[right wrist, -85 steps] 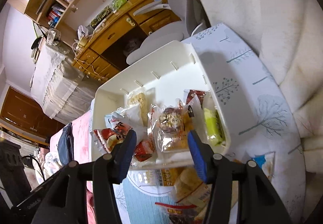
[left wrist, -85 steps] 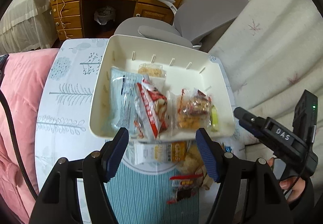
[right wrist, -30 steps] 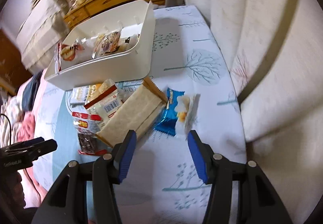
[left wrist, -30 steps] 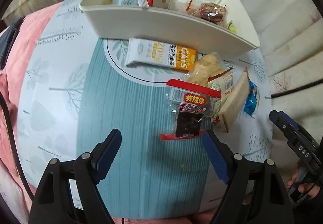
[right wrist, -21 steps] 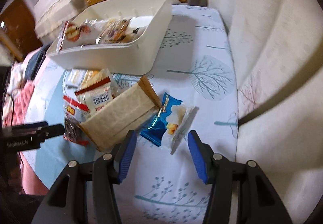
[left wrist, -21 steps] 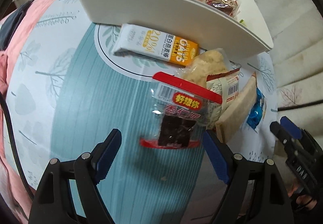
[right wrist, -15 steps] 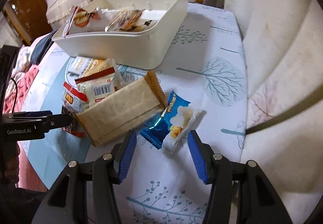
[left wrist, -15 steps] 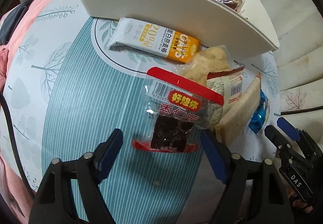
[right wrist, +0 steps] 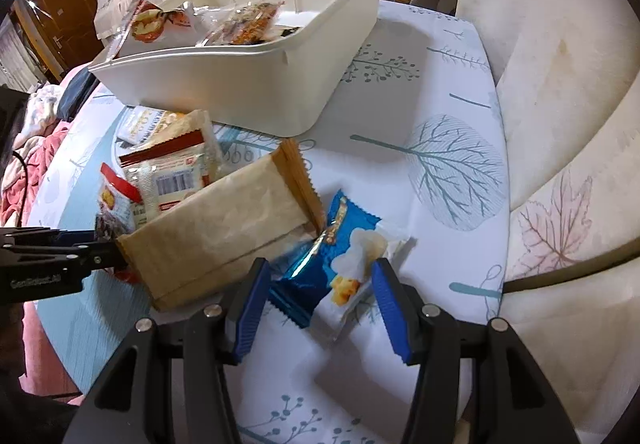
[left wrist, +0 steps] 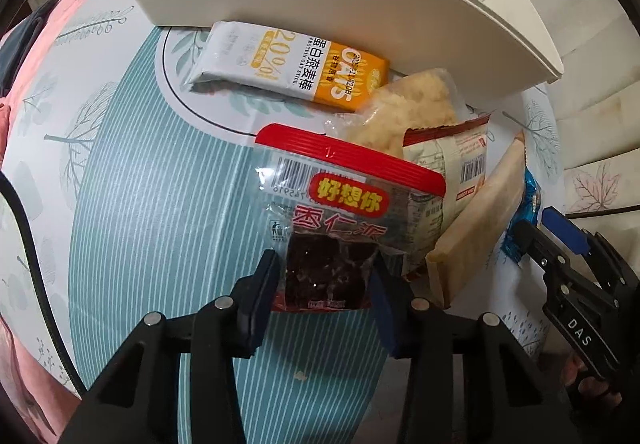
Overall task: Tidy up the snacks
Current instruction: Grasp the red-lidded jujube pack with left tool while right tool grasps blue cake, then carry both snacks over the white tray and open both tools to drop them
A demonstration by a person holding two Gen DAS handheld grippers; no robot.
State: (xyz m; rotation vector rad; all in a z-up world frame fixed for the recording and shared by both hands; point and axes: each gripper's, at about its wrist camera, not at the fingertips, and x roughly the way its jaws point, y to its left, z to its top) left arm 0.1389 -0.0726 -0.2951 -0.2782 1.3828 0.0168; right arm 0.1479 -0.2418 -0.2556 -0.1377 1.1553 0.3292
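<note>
A: What's the left gripper (left wrist: 326, 276) doing?

B: Its jaws are closing around the clear red-topped date snack packet (left wrist: 340, 216), whose lower end sits between the blue pads. It lies on the tablecloth (left wrist: 140, 204), at 6 o'clock from the white bin (left wrist: 320, 4).

A: And the right gripper (right wrist: 318, 304)?

B: Partly open, straddling the blue popcorn packet (right wrist: 336, 264) without pressing it. The tan wafer packet (right wrist: 224, 232) lies just beside that, at 10 o'clock.
</note>
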